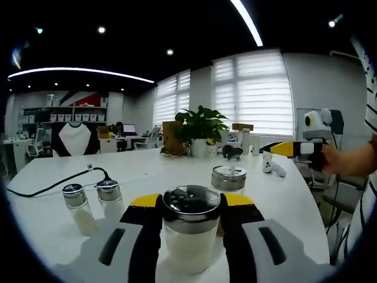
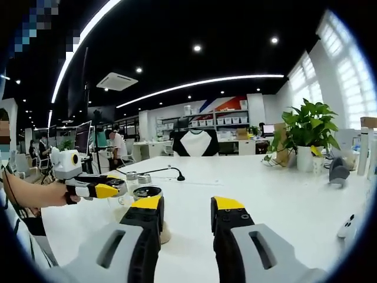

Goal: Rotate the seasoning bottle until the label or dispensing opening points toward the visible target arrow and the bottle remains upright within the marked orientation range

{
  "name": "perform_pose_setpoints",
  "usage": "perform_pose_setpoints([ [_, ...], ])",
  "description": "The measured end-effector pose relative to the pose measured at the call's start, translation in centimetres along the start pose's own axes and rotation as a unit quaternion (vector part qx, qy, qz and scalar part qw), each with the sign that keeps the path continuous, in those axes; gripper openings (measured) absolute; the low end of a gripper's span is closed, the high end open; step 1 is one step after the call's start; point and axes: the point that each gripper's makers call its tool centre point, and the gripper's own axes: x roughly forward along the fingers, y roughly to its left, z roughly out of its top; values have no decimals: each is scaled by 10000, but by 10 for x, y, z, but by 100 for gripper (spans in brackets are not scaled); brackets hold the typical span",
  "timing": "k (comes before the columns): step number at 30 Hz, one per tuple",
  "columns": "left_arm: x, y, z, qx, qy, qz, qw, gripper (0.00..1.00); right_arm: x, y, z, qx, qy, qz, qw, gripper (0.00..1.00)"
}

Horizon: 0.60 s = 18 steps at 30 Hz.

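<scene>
A seasoning bottle with a shiny perforated metal lid and white contents stands upright on the white table. My left gripper is shut on it, one yellow-tipped jaw on each side just below the lid. My right gripper hovers above the table's far right, held by a hand. In the right gripper view my right gripper is open with nothing between its jaws. The left gripper comes in from the left there, beside a metal-lidded bottle.
Two small shakers stand to the left and a wider jar behind right. A black cable runs across the left of the table. A potted plant and a small white device sit further back.
</scene>
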Motion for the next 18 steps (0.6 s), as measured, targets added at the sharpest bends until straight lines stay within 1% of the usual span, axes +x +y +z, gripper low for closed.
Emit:
perform_pose_setpoints([
  [2,0,1,0,34,-12,87,10000,41,0,0,3,-18,-17,-11,10000,31],
  [4,-1,2,0,29,-8,158,9999,41,1,0,9,17,-166,-42,9999,31],
  [5,-1,3,0,29,5,195,9998,41,1,0,9,25,-178,-47,9998,31],
  [7,-1,5,0,-101,27,372,9993,41,1,1,9,55,-198,-56,9998,31],
  [8,-1,6,0,-99,-9,490,9987,41,1,2,9,38,-214,-29,9998,31],
  [10,-1,5,0,-57,-20,556,9984,41,0,3,6,0,-147,14,9999,31],
  [13,-2,6,0,-5,-85,608,9981,41,1,-2,3,7,-93,-14,10000,31],
  [15,-1,8,1,-33,-73,638,9979,41,1,-6,4,63,-110,-82,9999,31],
  [17,0,9,1,-111,-22,610,9981,41,1,-6,6,116,-177,-107,9997,31],
  [18,0,7,1,-9,76,506,9987,41,0,-6,6,128,-185,-108,9997,32],
])
